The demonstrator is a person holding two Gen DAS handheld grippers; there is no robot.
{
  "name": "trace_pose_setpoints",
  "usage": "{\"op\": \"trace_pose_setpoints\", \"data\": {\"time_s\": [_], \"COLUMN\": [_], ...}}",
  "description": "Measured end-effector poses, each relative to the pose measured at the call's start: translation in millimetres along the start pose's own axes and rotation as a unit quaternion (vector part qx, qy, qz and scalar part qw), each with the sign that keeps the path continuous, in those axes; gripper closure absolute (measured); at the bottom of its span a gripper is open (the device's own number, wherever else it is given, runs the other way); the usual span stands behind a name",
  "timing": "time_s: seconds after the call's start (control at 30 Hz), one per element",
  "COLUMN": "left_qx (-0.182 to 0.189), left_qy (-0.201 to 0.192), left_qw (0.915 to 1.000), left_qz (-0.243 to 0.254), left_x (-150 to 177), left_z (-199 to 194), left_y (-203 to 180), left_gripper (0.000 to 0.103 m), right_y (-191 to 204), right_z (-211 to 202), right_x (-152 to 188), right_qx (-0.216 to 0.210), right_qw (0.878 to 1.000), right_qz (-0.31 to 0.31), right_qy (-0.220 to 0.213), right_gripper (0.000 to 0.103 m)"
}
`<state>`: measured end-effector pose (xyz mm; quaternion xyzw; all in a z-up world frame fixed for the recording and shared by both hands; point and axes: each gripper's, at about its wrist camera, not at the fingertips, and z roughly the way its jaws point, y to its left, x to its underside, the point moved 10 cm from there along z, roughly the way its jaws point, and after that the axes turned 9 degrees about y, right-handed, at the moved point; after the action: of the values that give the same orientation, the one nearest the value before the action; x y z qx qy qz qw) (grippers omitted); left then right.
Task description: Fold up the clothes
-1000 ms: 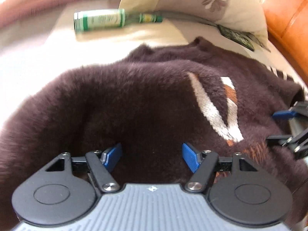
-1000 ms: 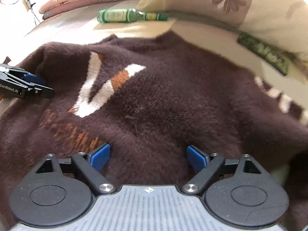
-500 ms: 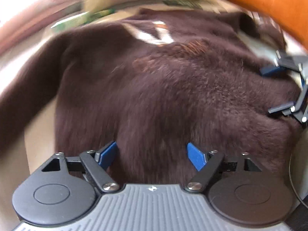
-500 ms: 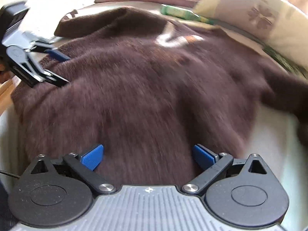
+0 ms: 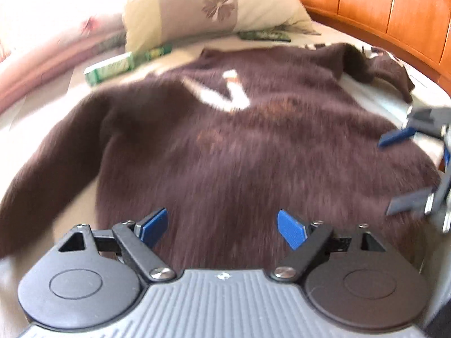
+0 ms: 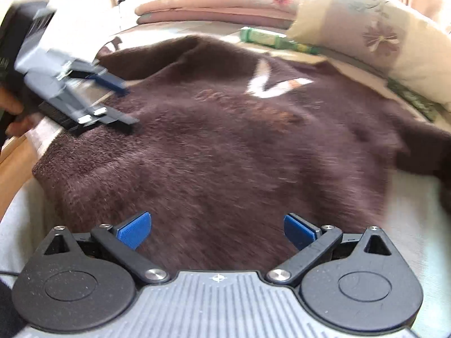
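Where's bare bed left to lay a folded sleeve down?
Bare sheet shows between the left sleeve and the sweater body, and right of the hem. Crowded by the pillow, where a green bottle lies. Both claws, left and right, hang open over the hem.

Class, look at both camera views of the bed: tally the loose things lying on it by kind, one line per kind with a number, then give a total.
Brown sweater: 1
Flowered pillow: 1
Green bottle: 1
Pink folded bedding: 1
Dark green patterned item by the pillow, too blurred to name: 1
Total: 5
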<state>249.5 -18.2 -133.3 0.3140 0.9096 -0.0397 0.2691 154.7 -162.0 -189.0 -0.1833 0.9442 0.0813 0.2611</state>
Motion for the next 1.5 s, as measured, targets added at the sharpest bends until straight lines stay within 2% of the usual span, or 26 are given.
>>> {"op": "trace_pose_setpoints", "data": {"time_s": [0.03,0.13,0.2,0.27,0.33,0.4,0.5,0.6,0.7,0.83,0.97,1.07,1.13,1.23,1.33,1.43,1.5], "left_qx": [-0.007,-0.028,-0.017,0.012,0.018,0.020,0.038,0.043,0.046,0.043,0.052,0.005,-0.003,-0.008,-0.015,-0.013,-0.001], "left_qy": [-0.004,0.018,0.033,0.022,0.027,0.028,0.002,-0.011,-0.010,0.001,-0.009,-0.011,0.000,0.005,0.017,0.024,0.016], "left_qw": [1.0000,0.9994,0.9987,0.9973,0.9975,0.9976,0.9977,0.9967,0.9949,0.9906,0.9856,0.9905,0.9893,0.9891,0.9901,0.9914,0.9949], "left_qz": [0.006,-0.003,-0.035,-0.069,-0.063,-0.061,-0.057,-0.067,-0.090,-0.130,-0.161,-0.137,-0.146,-0.147,-0.138,-0.128,-0.100], "left_x": [-7.7,-6.6,5.5,13.7,11.7,1.6,-24.3,-47.9,-61.5,-69.1,-83.4,-104.4,-114.3,-124.7,-127.8,-125.1,-116.8], "left_z": [6.5,30.0,46.0,45.3,41.3,36.5,31.6,37.2,54.7,81.6,101.2,113.8,127.8,140.5,141.3,127.0,108.0], "left_y": [-2.5,4.5,14.3,25.4,27.7,27.4,25.8,31.7,43.7,73.3,100.4,115.3,128.1,138.1,136.9,128.7,110.3], "left_gripper": [0.018,0.018,0.012,0.008,0.009,0.010,0.010,0.010,0.010,0.010,0.010,0.010,0.010,0.009,0.008,0.010,0.010], "right_y": [0.9,-0.6,-6.2,-11.7,-16.6,-21.9,-37.3,-64.3,-103.0,-161.0,-183.8,-202.4,-221.0,-236.4,-234.9,-212.6,-179.3], "right_z": [4.7,0.1,-11.5,-22.3,-31.6,-38.4,-45.6,-30.4,1.2,47.2,56.9,68.2,75.4,80.7,78.7,52.8,37.8], "right_x": [2.2,20.5,39.7,54.3,61.2,44.8,-6.0,-58.5,-90.5,-95.4,-112.3,-130.8,-140.6,-148.9,-151.2,-145.4,-137.2], "right_qx": [0.005,0.025,0.030,0.030,0.024,0.008,-0.010,-0.007,-0.011,0.040,0.103,0.132,0.154,0.141,0.130,0.101,0.062], "right_qw": [1.000,0.999,0.999,0.999,1.000,1.000,0.997,0.993,0.984,0.969,0.971,0.971,0.966,0.966,0.971,0.975,0.984], "right_qz": [-0.004,-0.020,-0.020,-0.017,-0.006,0.016,0.049,0.081,0.151,0.237,0.207,0.194,0.201,0.214,0.203,0.200,0.168], "right_qy": [-0.003,-0.015,-0.012,0.000,0.015,0.002,-0.055,-0.091,-0.093,-0.056,-0.053,-0.052,-0.044,-0.032,-0.007,-0.008,-0.020], "right_gripper": [0.000,0.000,0.000,0.000,0.000,0.000,0.000,0.000,0.000,0.000,0.001,0.000,0.000,0.000,0.000,0.000,0.000]}}
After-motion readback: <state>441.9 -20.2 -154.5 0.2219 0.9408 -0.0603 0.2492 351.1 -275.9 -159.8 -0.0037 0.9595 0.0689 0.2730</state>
